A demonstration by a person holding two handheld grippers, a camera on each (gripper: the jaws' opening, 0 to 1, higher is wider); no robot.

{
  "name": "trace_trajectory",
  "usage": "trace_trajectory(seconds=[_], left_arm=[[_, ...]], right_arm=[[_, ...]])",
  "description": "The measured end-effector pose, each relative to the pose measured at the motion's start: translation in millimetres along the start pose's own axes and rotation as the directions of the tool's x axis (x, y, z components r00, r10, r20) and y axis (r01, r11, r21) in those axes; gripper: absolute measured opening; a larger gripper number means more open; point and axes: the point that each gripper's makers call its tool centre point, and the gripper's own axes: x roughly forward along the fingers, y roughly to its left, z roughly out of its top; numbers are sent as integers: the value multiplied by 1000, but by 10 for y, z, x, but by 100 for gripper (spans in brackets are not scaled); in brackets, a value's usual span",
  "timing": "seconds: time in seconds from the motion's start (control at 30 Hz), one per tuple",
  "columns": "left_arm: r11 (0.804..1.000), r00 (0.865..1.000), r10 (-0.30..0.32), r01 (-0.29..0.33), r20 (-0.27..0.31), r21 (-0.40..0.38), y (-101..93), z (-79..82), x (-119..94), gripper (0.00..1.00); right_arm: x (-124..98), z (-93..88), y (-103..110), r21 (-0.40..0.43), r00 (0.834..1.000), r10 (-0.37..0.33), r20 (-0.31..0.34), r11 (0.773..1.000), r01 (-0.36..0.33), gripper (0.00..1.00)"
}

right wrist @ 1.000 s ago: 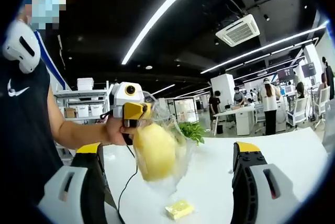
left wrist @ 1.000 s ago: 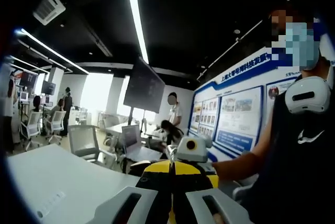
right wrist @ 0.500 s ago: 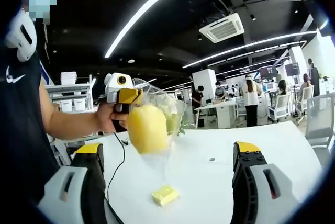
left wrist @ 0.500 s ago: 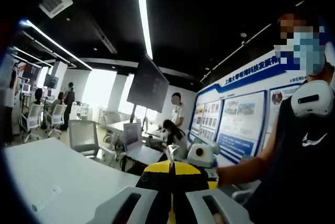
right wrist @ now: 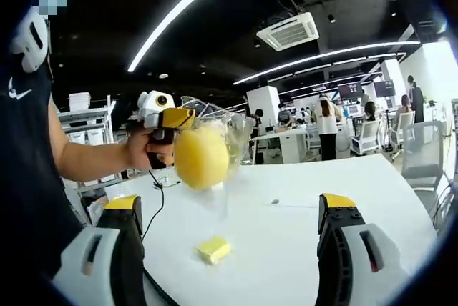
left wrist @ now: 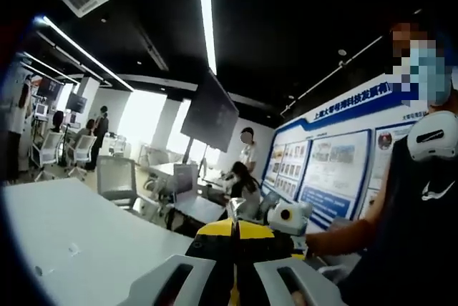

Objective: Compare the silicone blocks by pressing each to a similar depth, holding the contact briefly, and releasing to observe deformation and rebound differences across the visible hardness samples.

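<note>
— looking along the right gripper (right wrist: 229,249), what do you see?

— its two jaws stand wide apart, released, with nothing between them. on the white table (right wrist: 343,191) just beyond lies a small yellow silicone block (right wrist: 213,249), apart from both jaws.

— and the left gripper (right wrist: 166,121)?

— a hand (right wrist: 147,156) holds it up on the left, above the table. it is clenched on a clear plastic bag (right wrist: 227,141) with a round yellow silicone piece (right wrist: 201,157) inside.

— in its own view?

— the jaws meet on a yellow and black thing (left wrist: 240,238). far behind are office chairs (left wrist: 114,181) and a blue wall board (left wrist: 322,170).
</note>
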Motion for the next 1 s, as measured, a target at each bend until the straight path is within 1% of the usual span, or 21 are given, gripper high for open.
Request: trace_trajectory(seconds=[0.07, 0.17, 0.23, 0.27, 0.3, 0.33, 0.4, 0.47, 0.5, 0.57, 0.63, 0.77, 0.93, 1.0], left_arm=[[1000, 1000, 11, -11, -2, -20, 79, -72, 3, 0], [999, 1000, 21, -21, -2, -43, 138, -158, 21, 0], [998, 1000, 30, -30, -8, -54, 176, -252, 47, 0], [996, 999, 49, -50, -11, -69, 220, -331, 64, 0], [995, 998, 55, -56, -13, -82, 238, -390, 78, 0], [995, 998, 58, -59, -17, -81, 253, -488, 105, 0], [990, 997, 78, -80, -27, -113, 315, -648, 139, 0], [987, 995, 94, -97, -32, -129, 394, -782, 158, 0], [985, 995, 95, -99, -35, -141, 422, -827, 161, 0], [982, 995, 97, -101, -33, -157, 452, -881, 165, 0], [976, 995, 93, -98, -33, -193, 482, -977, 180, 0], [972, 993, 99, -109, -59, -210, 547, -1184, 226, 0], [959, 992, 116, -125, -51, -255, 698, -1399, 237, 0], [951, 991, 120, -130, -54, -282, 756, -1481, 243, 0]], right_arm=[[-45, -21, -27, 0, 1000, -15, -3, 1000, 15, 97], [-106, -37, -70, 0, 999, -38, 4, 999, 38, 97], [-166, -82, -103, -1, 998, -62, -1, 998, 62, 97], [-210, -137, -143, -13, 996, -86, -11, 996, 85, 97], [-240, -193, -166, -25, 994, -102, -25, 995, 101, 97], [-297, -332, -222, -70, 989, -135, -66, 989, 130, 97], [-378, -537, -273, -107, 977, -175, -120, 981, 163, 97], [-420, -632, -260, -91, 976, -178, -128, 982, 167, 97], [-463, -707, -282, -81, 972, -190, -141, 980, 180, 97], [-522, -795, -302, -66, 967, -203, -152, 979, 195, 97], [-564, -858, -307, -51, 964, -210, -161, 978, 204, 97], [-614, -935, -336, -45, 958, -228, -174, 974, 224, 97], [-654, -934, -412, -48, 953, -252, -169, 968, 248, 97], [-642, -962, -420, -24, 954, -243, -178, 970, 243, 97]])
